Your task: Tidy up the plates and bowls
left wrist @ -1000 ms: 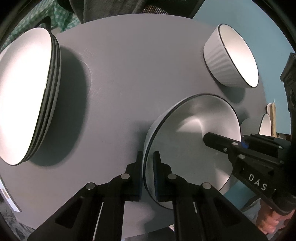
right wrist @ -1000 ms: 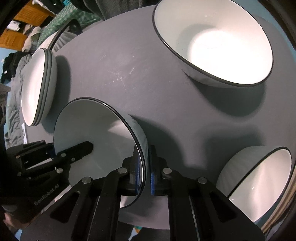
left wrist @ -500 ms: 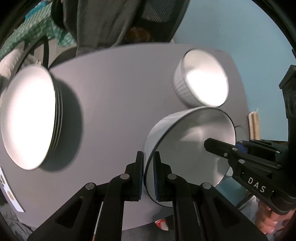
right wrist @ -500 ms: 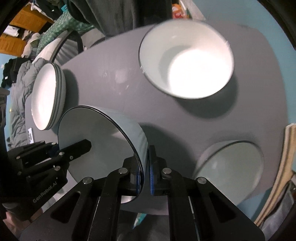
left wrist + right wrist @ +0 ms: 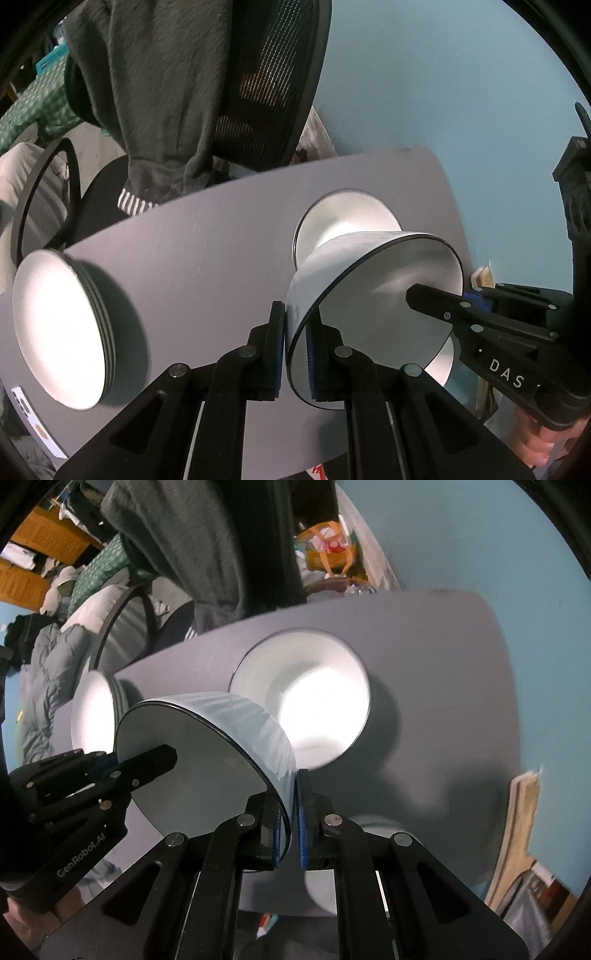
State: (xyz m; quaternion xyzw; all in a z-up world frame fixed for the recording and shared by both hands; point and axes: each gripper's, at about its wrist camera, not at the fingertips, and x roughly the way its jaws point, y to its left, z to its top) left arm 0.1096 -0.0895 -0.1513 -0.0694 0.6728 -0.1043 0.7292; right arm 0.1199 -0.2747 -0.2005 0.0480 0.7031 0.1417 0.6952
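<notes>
A white bowl (image 5: pixel 373 295) with a thin dark rim is held in the air above a grey table (image 5: pixel 221 251), tilted so its opening faces the cameras. Both grippers grip it at once. The left gripper (image 5: pixel 295 350) has its two blue-padded fingers closed on the rim at one side, one finger inside and one outside. The right gripper (image 5: pixel 291 819) pinches the opposite side of the rim in the same way. Each gripper appears in the other's view, reaching into the bowl's edge.

Beyond the lifted bowl, a second white bowl (image 5: pixel 306 698) sits on the table, close behind it. A third bowl (image 5: pixel 332 886) is partly visible at the near table edge in the right wrist view. Far to the left, a stack of white plates (image 5: pixel 62 332) rests on the table.

Judging from this, the step in hand is carrying the lifted bowl towards the bowl behind it, probably to nest them. The next move calls for levelling the bowl, centring it over the other one, lowering it gently and letting go with both grippers together.

Readable writing: "DAS" in white on the right gripper's body, and "GenRobot.AI" on the left gripper's body. A dark garment (image 5: pixel 166 92) hangs over a mesh chair (image 5: pixel 269 85) behind the table, against a blue wall (image 5: pixel 443 92).
</notes>
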